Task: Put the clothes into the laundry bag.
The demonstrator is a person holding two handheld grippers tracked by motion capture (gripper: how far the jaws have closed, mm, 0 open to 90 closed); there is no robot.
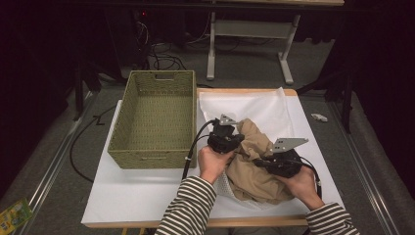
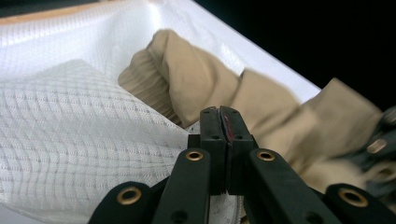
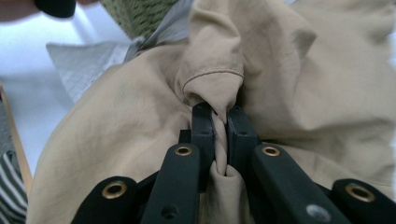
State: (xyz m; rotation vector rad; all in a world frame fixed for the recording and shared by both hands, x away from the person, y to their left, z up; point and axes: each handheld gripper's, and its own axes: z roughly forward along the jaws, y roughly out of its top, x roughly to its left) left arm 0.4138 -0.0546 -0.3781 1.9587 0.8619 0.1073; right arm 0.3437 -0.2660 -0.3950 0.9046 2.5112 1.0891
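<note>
Handling a tan garment [image 1: 254, 169] crumpled on the table [image 1: 147, 196], right of centre, partly over a white mesh cloth [image 1: 254, 107] and just beside the woven basket [image 1: 156, 117]. Right gripper [image 3: 219, 123]: jaws clamped on a rolled fold of the tan fabric, a hemmed edge bunched just above the tips. Left gripper [image 2: 223, 122]: jaws pressed together; in the left gripper view nothing sits between the tips, though mesh lies close under them, so likely closed on nothing.

Judgement: step looks like gathering or lifting the garment, perhaps toward the basket. To do it well, keep the right pinch deep on the fold, take a second hold with the left well apart from it, and catch tan fabric alone, not the mesh.

Orientation: the heap is bunched; its long axis runs roughly from the far left, near the left gripper, to the near right. Which end is collar or hem I cannot tell
</note>
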